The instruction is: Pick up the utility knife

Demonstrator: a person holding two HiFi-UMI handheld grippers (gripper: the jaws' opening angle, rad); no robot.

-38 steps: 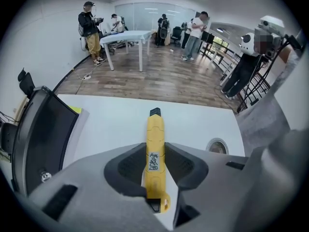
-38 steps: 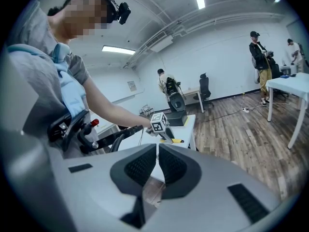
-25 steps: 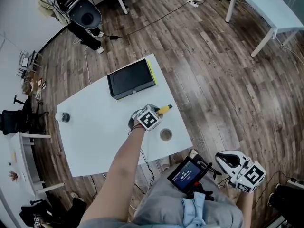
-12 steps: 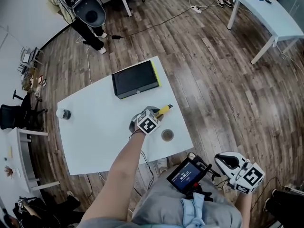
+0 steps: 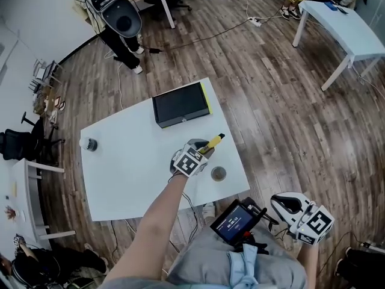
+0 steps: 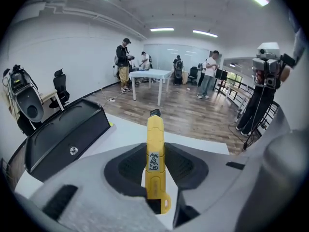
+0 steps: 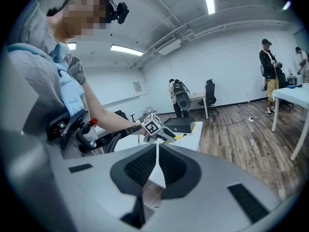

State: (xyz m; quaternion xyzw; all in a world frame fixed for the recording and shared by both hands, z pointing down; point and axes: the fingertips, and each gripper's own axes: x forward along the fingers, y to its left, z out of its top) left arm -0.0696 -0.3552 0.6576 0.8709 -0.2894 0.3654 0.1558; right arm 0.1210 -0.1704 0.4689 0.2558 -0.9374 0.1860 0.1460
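The yellow utility knife (image 5: 212, 141) is held above the white table (image 5: 126, 173), its black tip pointing to the far right. My left gripper (image 5: 203, 147) is shut on its handle. In the left gripper view the utility knife (image 6: 155, 153) stands upright between the dark pads of the left gripper (image 6: 155, 167), its tip reaching past the jaws. My right gripper (image 5: 281, 202) hangs low at the lower right, off the table. In the right gripper view the right gripper (image 7: 157, 164) has its pads pressed together with nothing between them.
A black case (image 5: 180, 104) lies at the table's far edge. A small round ring (image 5: 218, 173) sits near the front right corner and a small cylinder (image 5: 90, 144) at the left edge. A screen device (image 5: 236, 223) rests at my lap. Several people stand by a far table (image 6: 149, 74).
My left gripper has risen off the table with the knife in it and tipped a little. The right gripper has barely shifted.
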